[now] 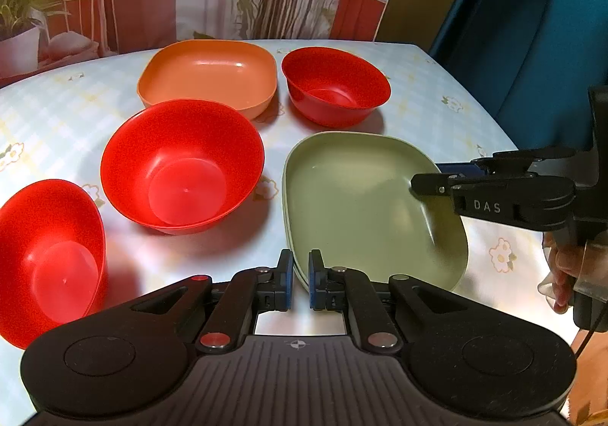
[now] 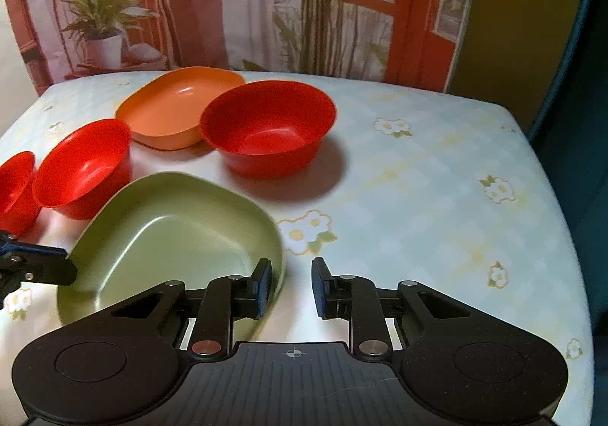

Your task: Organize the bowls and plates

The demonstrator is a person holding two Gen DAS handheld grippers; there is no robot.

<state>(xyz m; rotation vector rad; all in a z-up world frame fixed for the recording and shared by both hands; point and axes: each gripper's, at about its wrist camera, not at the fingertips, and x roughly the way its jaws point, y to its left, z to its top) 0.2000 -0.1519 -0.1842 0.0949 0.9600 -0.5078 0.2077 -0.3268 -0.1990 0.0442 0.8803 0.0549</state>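
A green plate (image 1: 364, 205) lies on the table in front of both grippers; a second rim shows under it at its near edge. My left gripper (image 1: 300, 283) is shut on the green plate's near rim. My right gripper (image 2: 292, 287) is open, its jaws either side of the plate's right rim (image 2: 279, 255); it also shows in the left wrist view (image 1: 437, 181). An orange plate (image 1: 207, 72) sits at the back. Three red bowls stand around: one at back right (image 1: 334, 86), one in the middle (image 1: 182, 163), one at near left (image 1: 49, 255).
The table (image 2: 418, 198) has a pale flowered cloth. A printed curtain hangs behind it, and a dark blue curtain (image 1: 532, 27) hangs to the right. The table's right edge (image 2: 570, 236) is near my right gripper.
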